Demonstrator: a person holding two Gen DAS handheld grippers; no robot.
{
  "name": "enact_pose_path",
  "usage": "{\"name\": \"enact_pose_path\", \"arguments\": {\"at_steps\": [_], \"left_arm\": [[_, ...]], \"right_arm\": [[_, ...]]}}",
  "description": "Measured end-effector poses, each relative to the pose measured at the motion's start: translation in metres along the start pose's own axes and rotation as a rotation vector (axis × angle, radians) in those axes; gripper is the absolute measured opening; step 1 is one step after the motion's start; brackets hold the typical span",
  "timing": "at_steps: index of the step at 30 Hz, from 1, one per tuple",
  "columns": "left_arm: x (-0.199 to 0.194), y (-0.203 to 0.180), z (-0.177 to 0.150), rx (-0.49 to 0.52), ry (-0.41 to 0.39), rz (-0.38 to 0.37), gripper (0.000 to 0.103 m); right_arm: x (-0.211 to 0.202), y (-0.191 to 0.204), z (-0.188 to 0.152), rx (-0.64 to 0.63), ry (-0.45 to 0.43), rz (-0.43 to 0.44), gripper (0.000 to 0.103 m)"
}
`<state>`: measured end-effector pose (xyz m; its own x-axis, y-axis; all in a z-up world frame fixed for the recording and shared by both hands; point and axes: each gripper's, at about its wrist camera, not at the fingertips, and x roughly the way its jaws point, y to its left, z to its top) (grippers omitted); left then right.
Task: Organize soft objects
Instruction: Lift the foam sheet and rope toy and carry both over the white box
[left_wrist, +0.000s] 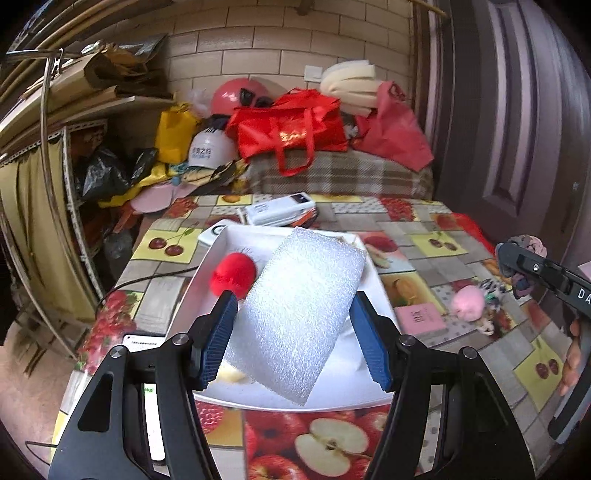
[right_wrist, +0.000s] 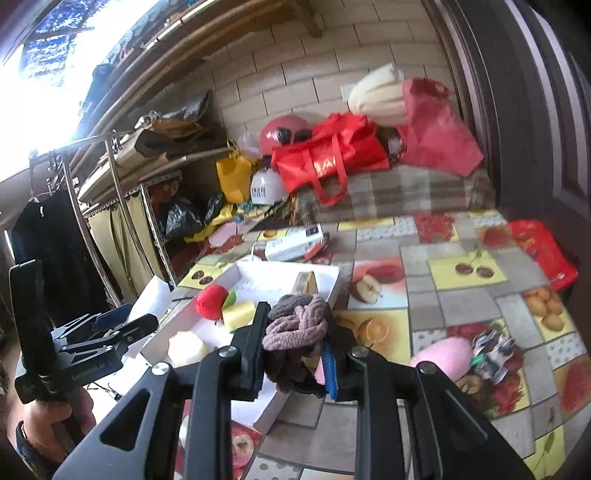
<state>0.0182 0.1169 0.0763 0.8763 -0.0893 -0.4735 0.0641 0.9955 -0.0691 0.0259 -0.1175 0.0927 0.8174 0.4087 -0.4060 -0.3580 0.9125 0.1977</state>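
Observation:
My left gripper (left_wrist: 293, 308) is open above a white tray (left_wrist: 364, 395); a white foam sheet (left_wrist: 303, 310) lies between its jaws, untouched by the pads. A red plush ball (left_wrist: 233, 275) lies in the tray. My right gripper (right_wrist: 295, 325) is shut on a bundle of brown and mauve scrunchies (right_wrist: 295, 325), held above the tray's (right_wrist: 255, 417) near edge. In the right wrist view the tray holds the red plush (right_wrist: 211, 301), a yellow sponge (right_wrist: 238, 314) and a pale sponge (right_wrist: 186, 349). A pink pompom (right_wrist: 441, 356) and a patterned scrunchie (right_wrist: 493, 354) lie on the table.
A fruit-print tablecloth (left_wrist: 332, 446) covers the table. A white power bank (left_wrist: 280, 210), a pink box (left_wrist: 419, 317) and a phone (left_wrist: 144, 343) lie around the tray. Red bags (left_wrist: 291, 129), helmets and shelves crowd the far side; a door stands to the right.

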Motion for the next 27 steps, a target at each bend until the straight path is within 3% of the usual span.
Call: {"name": "enact_pose_path", "arguments": {"at_steps": [11, 20, 27], "left_arm": [[0.019, 0.003, -0.008, 0.018, 0.04, 0.07, 0.064], [0.029, 0.009, -0.001, 0.027, 0.039, 0.12, 0.064], [0.052, 0.019, 0.011, 0.017, 0.053, 0.18, 0.064]], "right_arm": [[0.024, 0.015, 0.018, 0.036, 0.047, 0.079, 0.026], [0.055, 0.047, 0.028, -0.038, 0.01, 0.049, 0.026], [0.101, 0.055, 0.02, -0.026, 0.089, 0.033, 0.026]]}}
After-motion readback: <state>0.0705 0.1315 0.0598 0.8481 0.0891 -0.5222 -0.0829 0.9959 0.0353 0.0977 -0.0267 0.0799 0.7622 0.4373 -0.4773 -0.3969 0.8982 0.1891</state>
